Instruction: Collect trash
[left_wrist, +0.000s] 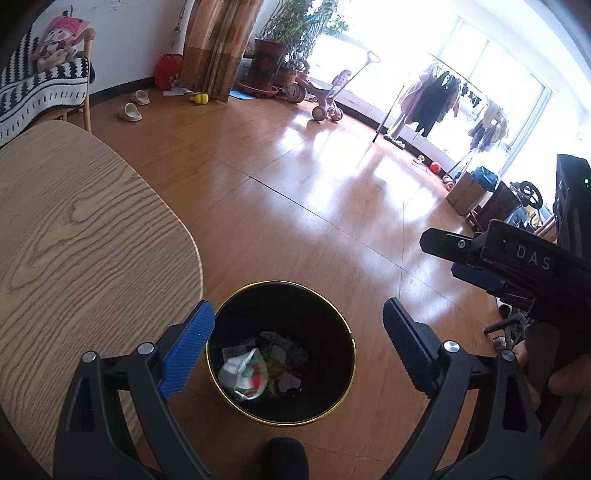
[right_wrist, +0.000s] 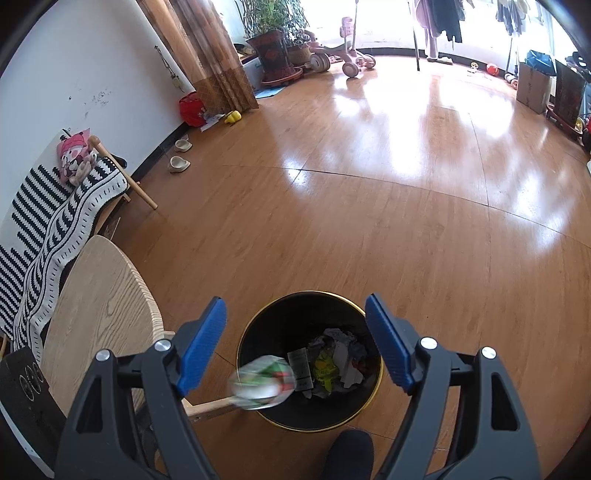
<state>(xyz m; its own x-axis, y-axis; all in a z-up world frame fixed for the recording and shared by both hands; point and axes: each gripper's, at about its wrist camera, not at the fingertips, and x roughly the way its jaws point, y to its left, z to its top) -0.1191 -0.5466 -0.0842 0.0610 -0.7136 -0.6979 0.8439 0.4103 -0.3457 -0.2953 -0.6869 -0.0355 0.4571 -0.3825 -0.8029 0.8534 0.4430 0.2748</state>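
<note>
Over the bin (right_wrist: 255, 332), only the right view blurs the wrapper (right_wrist: 264, 382)

My left claw (left_wrist: 297, 345) and my right claw (right_wrist: 295, 341) both hang above the bin (left_wrist: 341, 328), which stands on the floor (left_wrist: 314, 184) just right of the table (left_wrist: 74, 240). A wrapper (left_wrist: 245, 373) lies in the bin among other scraps. Beyond the table a chair (right_wrist: 55, 206) stands against the wall, and plants (right_wrist: 273, 40) and a tricycle (right_wrist: 340, 55) sit far ahead by the window.
</note>
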